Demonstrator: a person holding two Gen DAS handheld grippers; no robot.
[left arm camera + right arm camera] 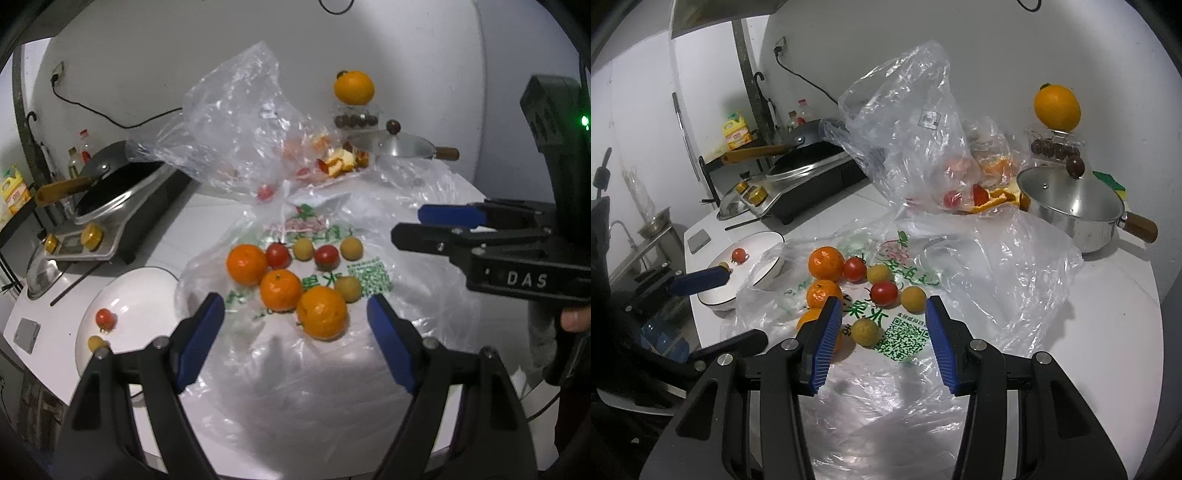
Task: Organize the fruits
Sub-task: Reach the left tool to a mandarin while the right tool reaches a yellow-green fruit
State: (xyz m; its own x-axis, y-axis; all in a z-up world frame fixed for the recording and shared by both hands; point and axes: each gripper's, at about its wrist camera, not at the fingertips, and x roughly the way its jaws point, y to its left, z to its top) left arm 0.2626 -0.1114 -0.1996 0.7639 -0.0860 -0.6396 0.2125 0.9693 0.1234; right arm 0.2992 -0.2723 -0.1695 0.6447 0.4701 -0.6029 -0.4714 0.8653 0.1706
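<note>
Three oranges (280, 290), two small tomatoes (277, 254) and three little yellow fruits (349, 288) lie on a flattened printed plastic bag (369, 275). A white plate (140, 291) to their left holds one tomato (105, 318) and one yellow fruit (96, 342). My left gripper (293, 304) is open, hovering just before the nearest orange (322, 312), with nothing between its pads. My right gripper (882, 302) is open and holds nothing, its tips just short of a tomato (884, 292) and a yellow fruit (865, 331). It comes in from the right in the left wrist view (408, 223).
A crumpled clear bag (905, 140) with more fruit stands behind, beside orange peels (997, 195). A steel pot with a lid (1075, 206) sits at the back right. A cooker with a pan (110, 206) is at the left. The counter drops off beyond the plate.
</note>
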